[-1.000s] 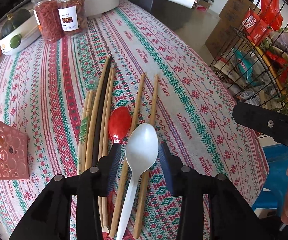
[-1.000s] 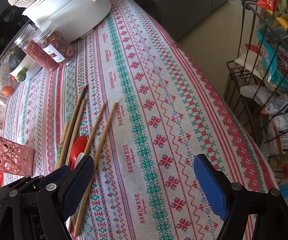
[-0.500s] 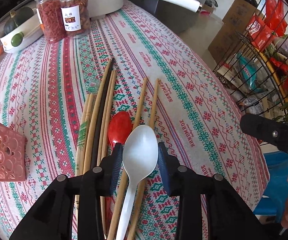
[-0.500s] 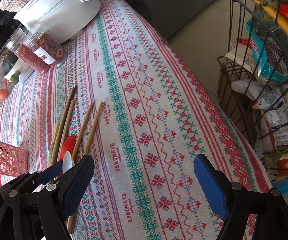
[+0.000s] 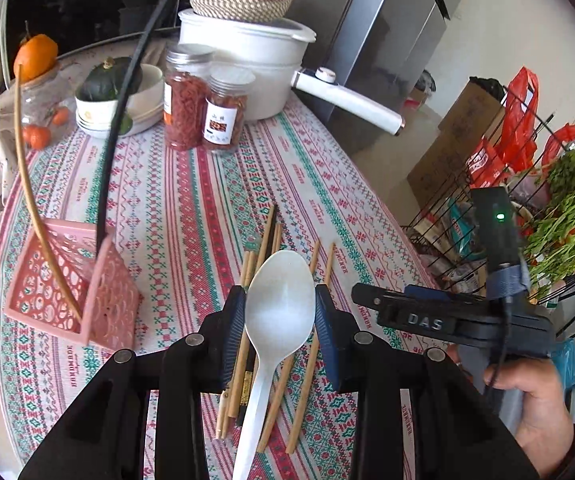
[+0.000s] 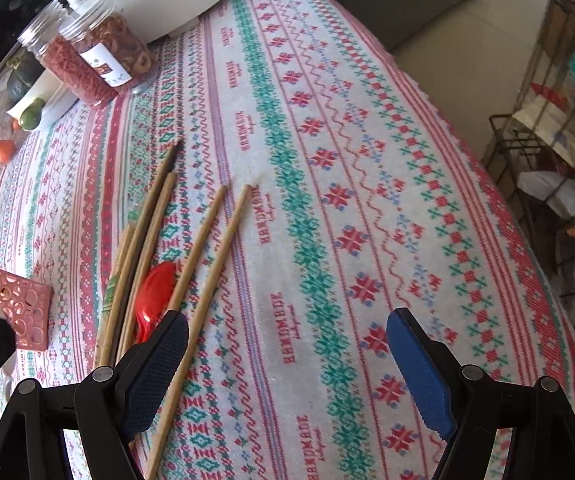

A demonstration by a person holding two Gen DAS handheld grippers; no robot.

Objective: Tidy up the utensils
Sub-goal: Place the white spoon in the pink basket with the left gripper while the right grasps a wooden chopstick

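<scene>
My left gripper [image 5: 280, 322] is shut on a white plastic spoon [image 5: 279, 300] by its bowl and holds it lifted above the table. Several wooden chopsticks [image 5: 307, 380] lie on the patterned tablecloth below it. In the right wrist view the chopsticks [image 6: 207, 256] and a red spoon [image 6: 155, 296] lie side by side. A pink perforated basket [image 5: 87, 300] stands at the left with a tan and a black chopstick upright in it. My right gripper [image 6: 287, 368] is open and empty above the cloth, right of the chopsticks.
Two jars of red dried goods [image 5: 199, 116], a white pot [image 5: 255, 60] with a long handle and a woven lid, and a bowl with a squash [image 5: 111, 92] stand at the back. A wire rack [image 5: 527, 200] with bags and greens stands off the table's right edge.
My left gripper closed on the white spoon and lifted it off the table, so the view tilted up. My right gripper moved forward over the cloth and stayed open.
</scene>
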